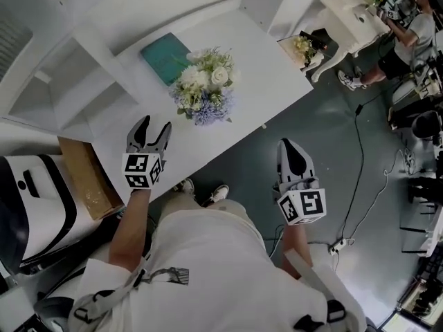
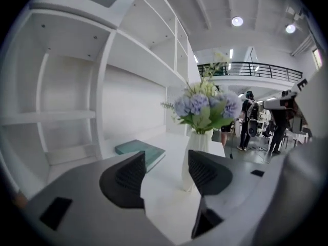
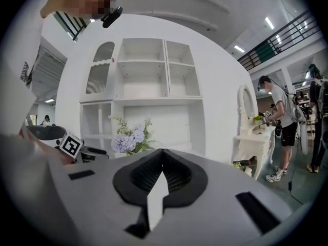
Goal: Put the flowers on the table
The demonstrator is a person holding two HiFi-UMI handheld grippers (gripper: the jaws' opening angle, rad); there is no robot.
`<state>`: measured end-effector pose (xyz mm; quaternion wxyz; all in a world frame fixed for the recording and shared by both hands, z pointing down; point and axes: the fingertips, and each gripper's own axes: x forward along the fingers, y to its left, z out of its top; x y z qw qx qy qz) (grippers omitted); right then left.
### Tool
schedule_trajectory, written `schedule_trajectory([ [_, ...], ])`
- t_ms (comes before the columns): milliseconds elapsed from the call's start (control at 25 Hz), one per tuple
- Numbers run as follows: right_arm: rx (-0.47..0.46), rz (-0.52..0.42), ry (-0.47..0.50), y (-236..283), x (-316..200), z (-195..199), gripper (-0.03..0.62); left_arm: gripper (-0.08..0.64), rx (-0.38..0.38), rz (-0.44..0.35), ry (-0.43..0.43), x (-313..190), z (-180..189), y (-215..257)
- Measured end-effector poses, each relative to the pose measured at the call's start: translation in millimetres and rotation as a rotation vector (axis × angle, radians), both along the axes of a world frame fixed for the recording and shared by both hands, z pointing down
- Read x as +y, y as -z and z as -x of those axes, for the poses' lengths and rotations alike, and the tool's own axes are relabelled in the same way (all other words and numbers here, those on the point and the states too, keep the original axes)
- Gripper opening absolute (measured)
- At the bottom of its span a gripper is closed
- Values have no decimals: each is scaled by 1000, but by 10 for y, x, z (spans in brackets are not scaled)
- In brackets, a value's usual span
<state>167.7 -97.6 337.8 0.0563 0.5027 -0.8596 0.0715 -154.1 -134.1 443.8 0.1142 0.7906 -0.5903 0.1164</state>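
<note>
A bouquet of white, blue and lilac flowers [image 1: 203,85] stands in a white vase [image 2: 197,158] on the white table [image 1: 270,81]. My left gripper [image 1: 154,125] hovers over the table's front edge, a short way in front of the bouquet. Its jaws are open with nothing between them [image 2: 166,158], and the vase shows just beyond its right finger [image 2: 207,173]. My right gripper [image 1: 291,147] is off the table, over the grey floor, jaws shut and empty [image 3: 163,160]. The right gripper view shows the flowers [image 3: 128,137] at the left.
A teal book [image 1: 166,56] lies on the table behind the bouquet. White shelves [image 1: 62,81] line the back. A cardboard box [image 1: 86,178] and a white-and-black device [image 1: 31,206] sit at left. At right are a second small bouquet [image 1: 304,47], a white dressing table [image 1: 349,9], a person [image 1: 408,30] and a floor cable [image 1: 360,158].
</note>
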Motion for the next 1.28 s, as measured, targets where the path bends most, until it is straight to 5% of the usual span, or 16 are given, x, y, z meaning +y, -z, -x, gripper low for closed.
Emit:
schedule_trajectory([
  [280,-3,-80,26,273,-230,64,9,42,-8,-104,90,186,383,890],
  [360,-6,-98,16,368,-254,37,9,22,-13,-145,109,234,485,1181],
  [840,60,-162,-86,718,-152,-364,9,15,13,-324,165,632,865,2199],
  [1280,30,-172,-124,809,-69,-293,9,15,66,-353,165,861,887,2266],
])
